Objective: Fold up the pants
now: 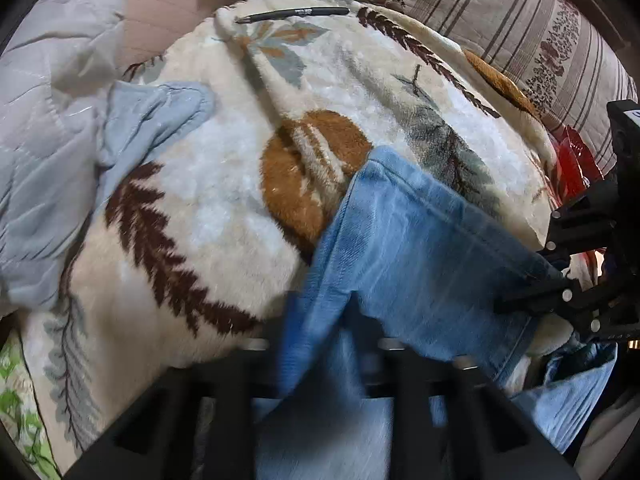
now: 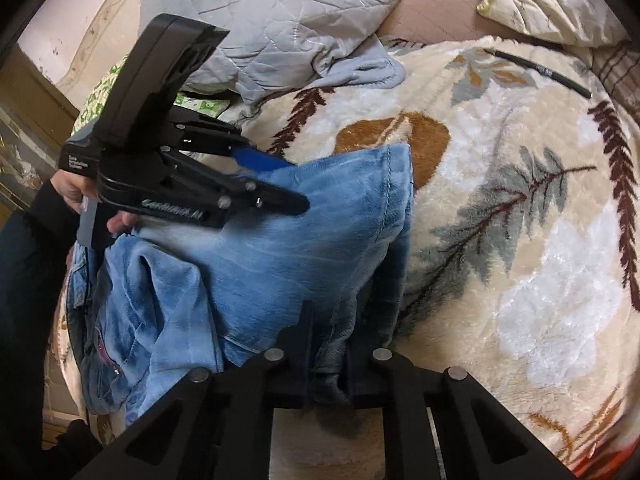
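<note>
Light blue denim pants lie on a leaf-patterned fleece blanket, folded edge toward the blanket's middle. My left gripper is shut on the pants' near edge. My right gripper is shut on another bunched edge of the pants. The left gripper shows in the right wrist view, clamped on the denim at the left. The right gripper shows at the right edge of the left wrist view, pinching the fabric.
A black pen lies at the blanket's far edge. A grey quilt and pale blue cloth lie left. A striped quilt lies at the back right, a red bag at the right.
</note>
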### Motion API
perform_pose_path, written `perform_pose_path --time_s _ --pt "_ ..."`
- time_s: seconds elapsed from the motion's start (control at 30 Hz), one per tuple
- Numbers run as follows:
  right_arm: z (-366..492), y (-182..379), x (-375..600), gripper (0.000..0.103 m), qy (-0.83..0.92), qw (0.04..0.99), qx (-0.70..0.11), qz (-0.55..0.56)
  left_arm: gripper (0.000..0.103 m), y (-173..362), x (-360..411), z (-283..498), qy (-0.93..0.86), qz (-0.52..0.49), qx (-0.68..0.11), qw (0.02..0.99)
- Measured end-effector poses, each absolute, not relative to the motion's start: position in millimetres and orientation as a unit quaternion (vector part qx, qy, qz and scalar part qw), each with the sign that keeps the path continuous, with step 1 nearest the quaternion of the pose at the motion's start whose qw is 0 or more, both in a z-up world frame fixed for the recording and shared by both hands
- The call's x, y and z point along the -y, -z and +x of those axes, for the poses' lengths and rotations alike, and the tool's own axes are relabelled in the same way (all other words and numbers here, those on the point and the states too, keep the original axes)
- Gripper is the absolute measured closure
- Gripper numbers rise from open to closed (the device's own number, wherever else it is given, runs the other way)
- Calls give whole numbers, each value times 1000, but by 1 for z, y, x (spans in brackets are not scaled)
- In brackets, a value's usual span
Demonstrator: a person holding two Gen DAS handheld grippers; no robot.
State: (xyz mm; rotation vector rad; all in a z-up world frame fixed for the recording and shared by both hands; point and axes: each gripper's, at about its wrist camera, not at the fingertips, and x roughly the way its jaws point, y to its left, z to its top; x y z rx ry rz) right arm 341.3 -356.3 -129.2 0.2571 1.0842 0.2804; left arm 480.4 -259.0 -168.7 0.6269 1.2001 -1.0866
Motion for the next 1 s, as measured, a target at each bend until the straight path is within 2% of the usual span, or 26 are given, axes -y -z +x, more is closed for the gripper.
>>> perform_pose_path --time_s 0.03,0.13,0.3,0.47,0.6,0.77,0.83,0.87,0.9,0.93,0.97,1.0 --pt "340 125 356 95 -133 842 -509 120 95 166 256 480 480 274 -524 649" --pt "334 107 354 96 -138 849 -498 110 97 147 245 472 486 274 -498 664" --pt "329 53 357 96 -131 879 -453 70 97 79 234 472 483 240 -431 723" --pt "355 13 393 97 -84 902 -420 62 98 35 255 486 467 198 -381 773" --pt "390 42 430 97 -51 880 -462 98 98 63 286 509 438 203 -412 773" --pt "420 112 437 96 -41 824 -552 117 97 149 317 521 388 260 -491 736" --pt "419 119 439 92 -19 819 -563 105 95 161 316 521 385 255 -503 731" --pt "417 116 440 85 -5 822 -562 91 90 161 313 521 391 247 -500 732" --pt "413 112 442 78 8 826 -559 80 65 156 309 520 391 244 -492 739" --pt "406 104 444 54 17 832 -550 73 23 145 300 518 389 235 -482 749" --pt "399 95 448 21 22 843 -533 74 9 136 293 516 388 226 -478 755" --pt "388 77 453 13 28 859 -505 83 4 121 282 513 386 206 -468 768"
